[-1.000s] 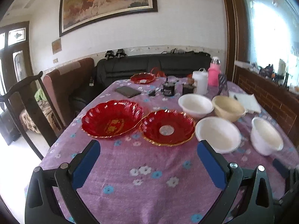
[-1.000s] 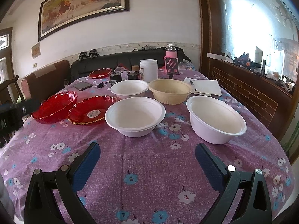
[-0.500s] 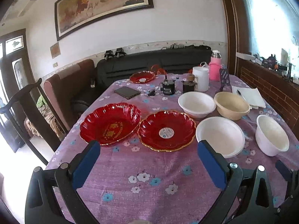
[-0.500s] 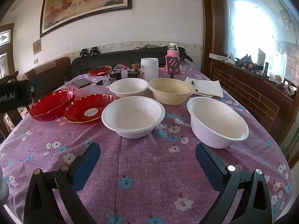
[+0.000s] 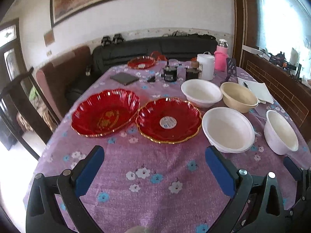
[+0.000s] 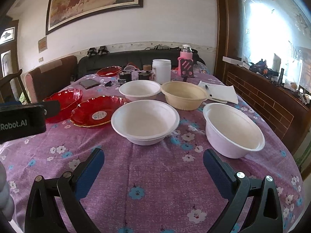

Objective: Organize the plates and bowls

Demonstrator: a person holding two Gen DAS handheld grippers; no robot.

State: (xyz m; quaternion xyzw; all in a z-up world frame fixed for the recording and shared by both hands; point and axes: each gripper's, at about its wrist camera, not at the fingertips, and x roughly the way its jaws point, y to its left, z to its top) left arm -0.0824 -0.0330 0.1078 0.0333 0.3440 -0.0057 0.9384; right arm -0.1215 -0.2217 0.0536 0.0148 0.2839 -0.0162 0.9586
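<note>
Two red plates (image 5: 136, 116) sit just ahead of the left gripper (image 5: 153, 167), white bowls (image 6: 145, 120) ahead of the right gripper (image 6: 153, 167). Both grippers have crept closer, jaws spread wide, empty; nothing stacked yet.

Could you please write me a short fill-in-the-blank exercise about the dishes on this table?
1. The plate with the round sticker is coloured ____.
2. The only bowl that is not white is ____.
3. Both the left gripper and the right gripper are ____.

Missing words: red; beige; open
</note>
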